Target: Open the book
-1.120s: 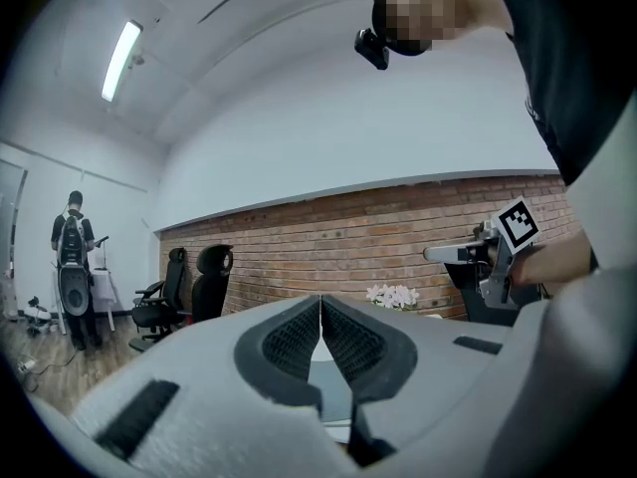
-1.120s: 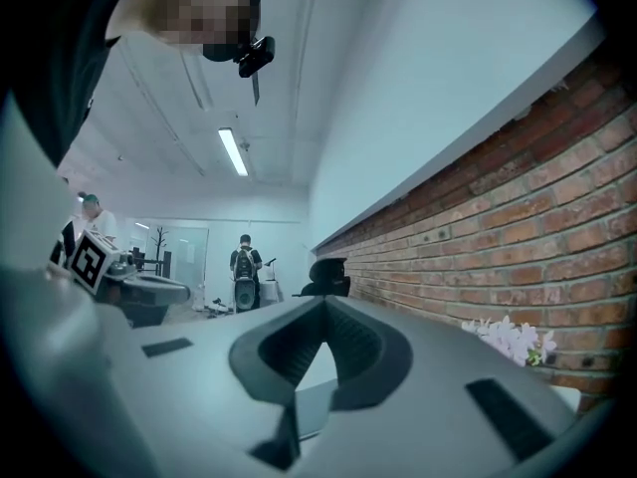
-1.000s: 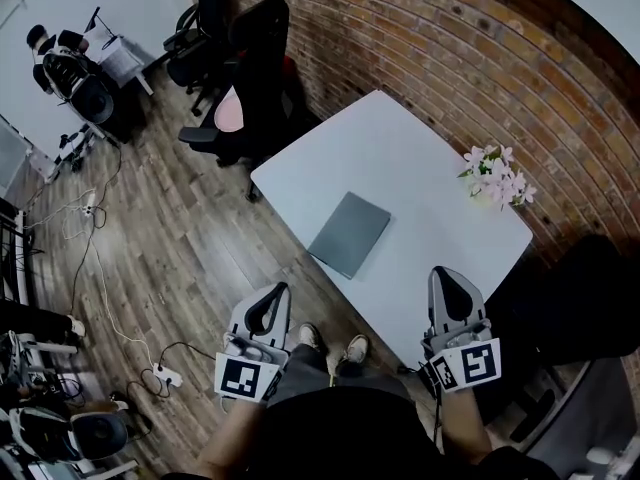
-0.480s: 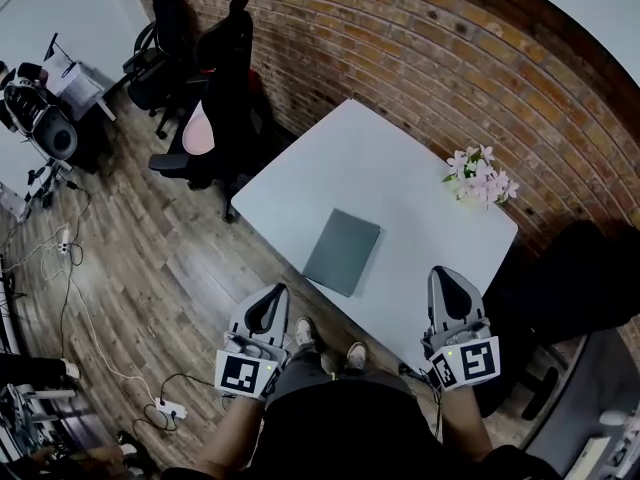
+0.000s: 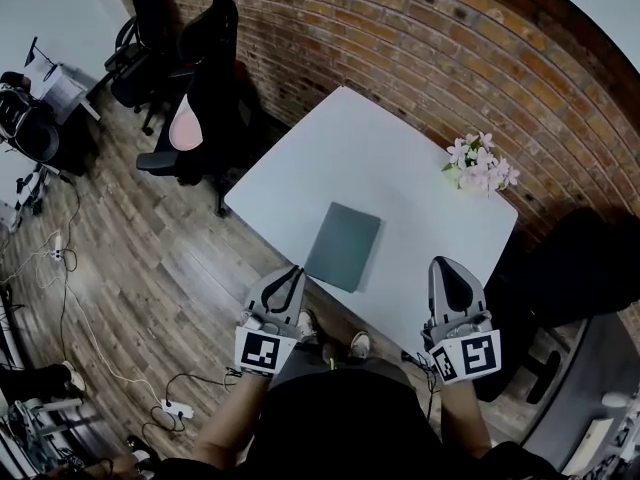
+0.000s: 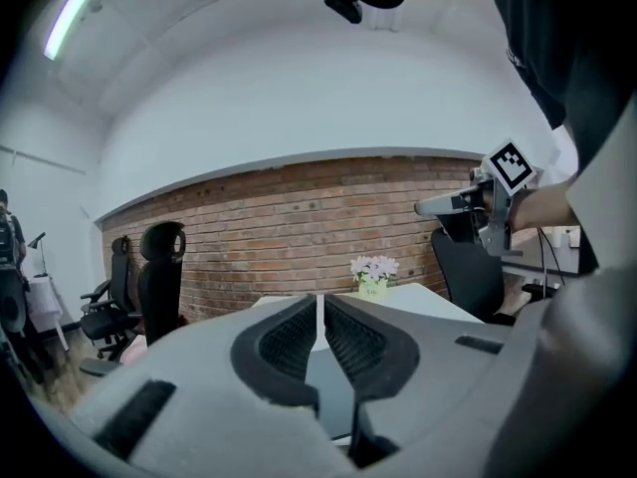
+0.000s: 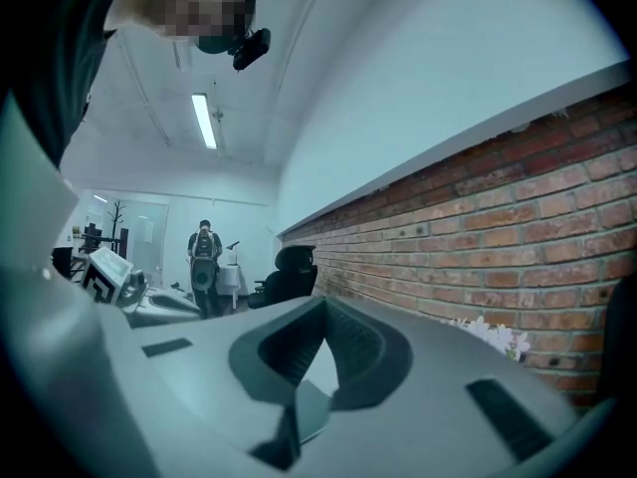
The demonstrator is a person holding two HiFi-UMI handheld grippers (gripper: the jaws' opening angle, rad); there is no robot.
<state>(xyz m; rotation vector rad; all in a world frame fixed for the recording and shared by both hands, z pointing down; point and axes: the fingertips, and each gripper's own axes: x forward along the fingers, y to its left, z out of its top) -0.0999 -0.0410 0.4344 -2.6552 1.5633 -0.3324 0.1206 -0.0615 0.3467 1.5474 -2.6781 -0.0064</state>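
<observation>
A closed grey book (image 5: 343, 245) lies flat on the white table (image 5: 400, 158), close to its near edge. My left gripper (image 5: 296, 269) is shut and empty, its tips at the table's edge just short of the book's near-left corner. In the left gripper view its jaws (image 6: 320, 299) touch, and the book (image 6: 332, 386) shows dark below them. My right gripper (image 5: 441, 261) is also shut and empty, over the table's near right edge, well to the right of the book. Seen from the right gripper (image 7: 324, 305), a piece of the book (image 7: 311, 406) shows low between the jaws.
A small pot of pink and white flowers (image 5: 478, 165) stands at the table's far right, near the brick wall (image 5: 420, 38). Black office chairs (image 5: 200, 78) stand left of the table on the wooden floor. Cables and a power strip (image 5: 176, 407) lie at the lower left.
My left gripper has moved forward and right, up to the table's near edge by the book. The right gripper has shifted only slightly. The head view has swung a little.
</observation>
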